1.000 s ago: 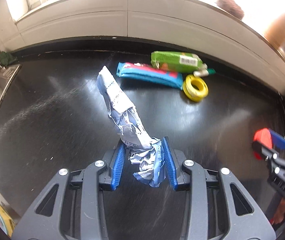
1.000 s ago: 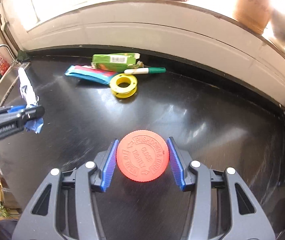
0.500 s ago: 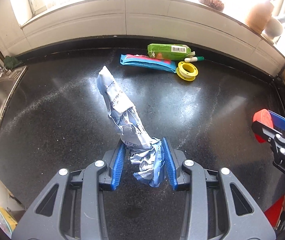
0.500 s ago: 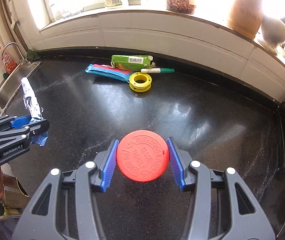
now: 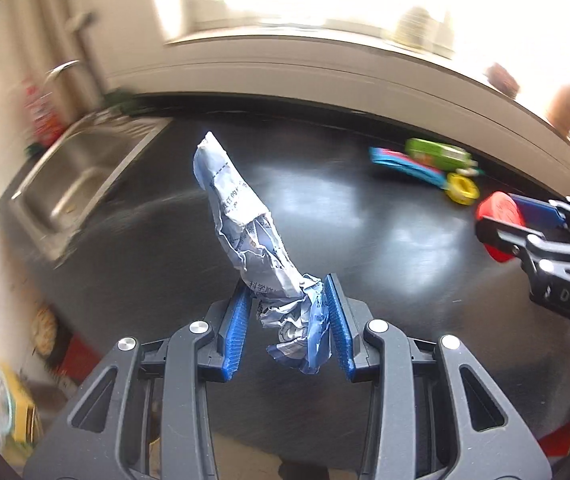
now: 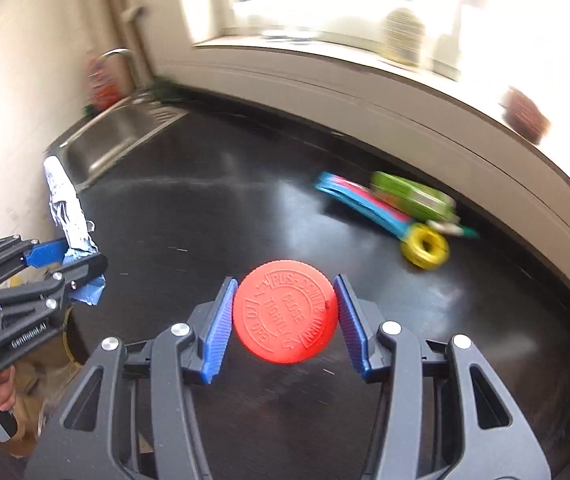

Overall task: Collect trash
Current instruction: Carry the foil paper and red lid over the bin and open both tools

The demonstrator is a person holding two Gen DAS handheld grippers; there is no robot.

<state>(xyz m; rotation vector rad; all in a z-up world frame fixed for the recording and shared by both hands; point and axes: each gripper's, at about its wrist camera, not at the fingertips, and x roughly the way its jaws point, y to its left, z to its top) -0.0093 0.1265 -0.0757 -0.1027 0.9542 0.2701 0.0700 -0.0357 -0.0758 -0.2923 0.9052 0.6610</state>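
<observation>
Left wrist view: left gripper (image 5: 289, 324) clenched on crumpled paper (image 5: 245, 224).
Right gripper (image 6: 283, 316): clenched on red cap (image 6: 285, 316).
Change: both swung toward sink (image 5: 81, 176); carry-off underway.

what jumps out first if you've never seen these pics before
The round red plastic cap with raised lettering, pinched between the blue pads of the right claw, fills the lower middle of the right wrist view. Next comes the long crumpled blue-and-white paper wrapper, standing up out of the left claw. Behind both, a bright little heap of trash with a yellow plastic ring lies on the glossy black countertop.
</observation>
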